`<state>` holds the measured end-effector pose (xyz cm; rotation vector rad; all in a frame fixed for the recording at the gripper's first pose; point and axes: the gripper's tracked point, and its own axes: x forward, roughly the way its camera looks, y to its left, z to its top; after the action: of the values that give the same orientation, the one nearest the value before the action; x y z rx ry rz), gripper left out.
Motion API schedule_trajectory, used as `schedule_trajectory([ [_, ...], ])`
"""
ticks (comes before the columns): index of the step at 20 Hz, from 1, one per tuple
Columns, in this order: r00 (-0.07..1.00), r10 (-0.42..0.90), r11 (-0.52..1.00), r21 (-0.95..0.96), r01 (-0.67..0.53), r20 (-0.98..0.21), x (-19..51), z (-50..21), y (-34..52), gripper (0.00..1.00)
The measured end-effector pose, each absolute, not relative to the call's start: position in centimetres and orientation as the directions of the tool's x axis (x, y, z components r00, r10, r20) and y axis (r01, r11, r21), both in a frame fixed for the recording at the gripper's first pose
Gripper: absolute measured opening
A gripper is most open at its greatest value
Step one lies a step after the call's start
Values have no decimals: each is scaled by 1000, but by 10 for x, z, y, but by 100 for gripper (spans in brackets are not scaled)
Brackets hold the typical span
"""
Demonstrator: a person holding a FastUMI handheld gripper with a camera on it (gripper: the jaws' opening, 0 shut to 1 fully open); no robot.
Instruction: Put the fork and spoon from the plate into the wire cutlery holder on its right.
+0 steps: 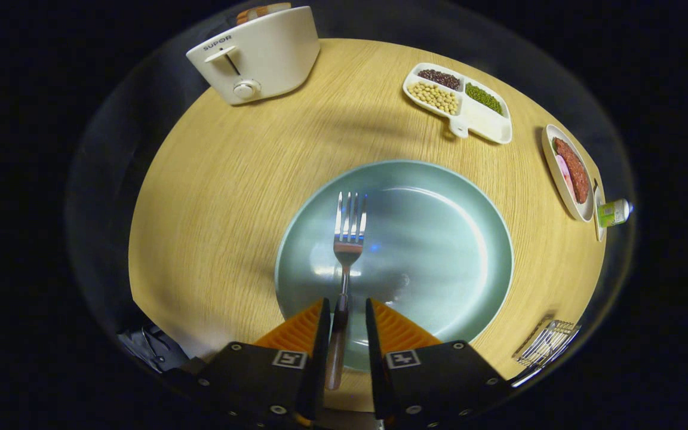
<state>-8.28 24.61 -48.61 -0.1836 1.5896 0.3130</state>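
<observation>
Our gripper [344, 313] straddles one fork's [344, 263] handle, fingers [320, 334] slightly apart, over one green plate [439, 239]; one wire cutlery holder [547, 343] sits rightward on the bench [218, 197].

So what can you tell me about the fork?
The fork looks like shiny metal, with four tines and a darker, brownish handle. It lies flat on the pale green plate, tines pointing away from the gripper, toward the toaster side of the table. Its handle runs back over the plate's near rim and sits between the two orange fingers. The fingers stand close on either side, but whether they press on it I cannot tell.
</observation>
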Motion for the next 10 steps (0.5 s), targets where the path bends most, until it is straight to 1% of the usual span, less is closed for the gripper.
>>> schedule_trajectory([
  [1,-54,60,950,73,-303,-997,-85,-488,244,18],
  [3,-51,70,950,83,-302,-996,-84,-489,244,9],
  [5,-43,92,954,100,-282,-995,-85,-491,242,6],
  [7,-24,118,966,121,-229,-993,-83,-486,238,5],
  [8,-6,136,971,135,-199,-991,-80,-482,237,5],
  [10,50,146,975,135,-178,-988,-72,-468,225,5],
])
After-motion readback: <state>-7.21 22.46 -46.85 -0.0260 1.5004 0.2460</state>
